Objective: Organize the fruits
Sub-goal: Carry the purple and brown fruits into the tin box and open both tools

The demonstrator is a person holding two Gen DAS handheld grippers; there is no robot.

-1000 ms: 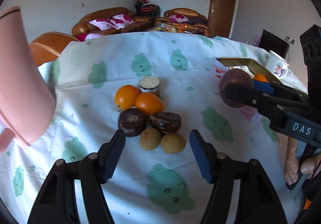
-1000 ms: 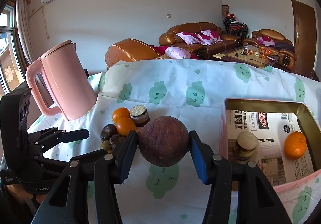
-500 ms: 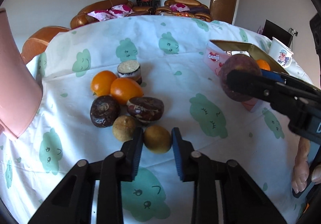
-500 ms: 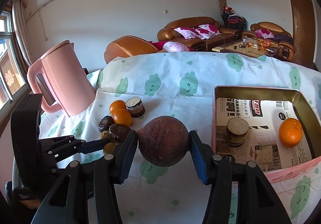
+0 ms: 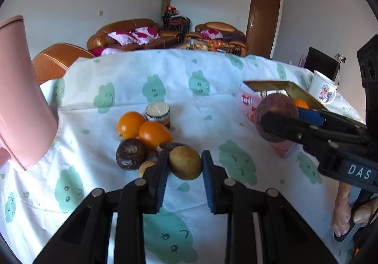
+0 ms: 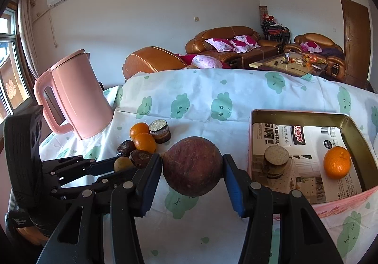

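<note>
Left hand-held gripper [image 5: 184, 170]: pads clamped on a small tan-yellow fruit [image 5: 185, 162], apparently just clear of the cloth-covered bench [image 5: 212, 108], at the near edge of the fruit pile.

Right hand-held gripper [image 6: 192, 169]: closed on a large reddish-brown fruit [image 6: 192, 166], carried in the air, just left of the tin box [image 6: 297, 114].

Box contents: one orange [image 6: 337, 162] and a short round cut-topped item [image 6: 276, 162], on printed paper.

Pile remaining on bench: two oranges [image 5: 141, 128], two dark wrinkled fruits [image 5: 131, 154], another tan fruit, one more cut-topped round piece [image 5: 157, 114]. Pink kettle [image 6: 75, 96] beyond, well apart.

Step, as judged: carrying stage, both fruits gripped, neither delivered. Next: move right over the near wall, lower into free floor between the two occupants, open. Left follows; keep the two tools from colliding.
</note>
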